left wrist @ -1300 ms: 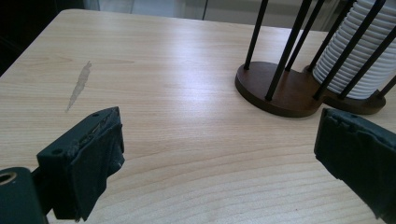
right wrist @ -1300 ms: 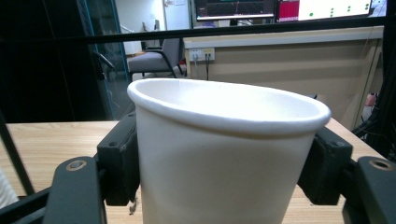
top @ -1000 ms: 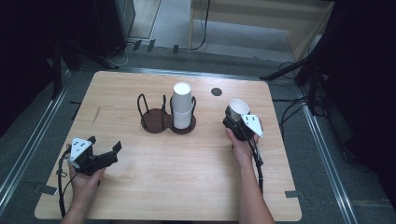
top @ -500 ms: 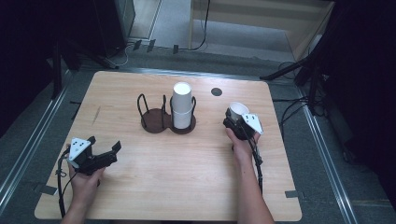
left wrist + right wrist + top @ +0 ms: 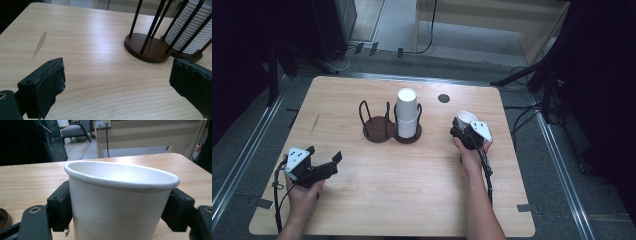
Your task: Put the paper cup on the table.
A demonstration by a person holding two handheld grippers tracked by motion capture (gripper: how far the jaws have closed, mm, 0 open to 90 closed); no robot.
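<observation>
Paper cup (image 5: 465, 119) sits on the right side of the tabletop (image 5: 412, 200), near the right edge, between the jaws of the right tool (image 5: 460, 131). Going left to right though: the left tool (image 5: 331, 162) is down at the near left corner, held in the person's left hand (image 5: 302, 192), jaws spread wide with nothing between them, just bare wood showing in the left gripper view. A greyish smear (image 5: 40, 43) marks the wood off to that side. Around the middle stands a dark wooden cup holder (image 5: 384, 131) with two round bases and thin black upright rods; the left slot has no cups in it, the right one carries a tall stack of white cups (image 5: 407, 112). A small dark round spot (image 5: 443, 98) sits on the wood farther back, right of the stack. Then the right tool, with the cup standing upright, mouth up. Its jaws have just been opening, and in the right gripper view the pads sit on either side of the cup wall, close to it; can't tell for sure whether they press on it or have let go.
</observation>
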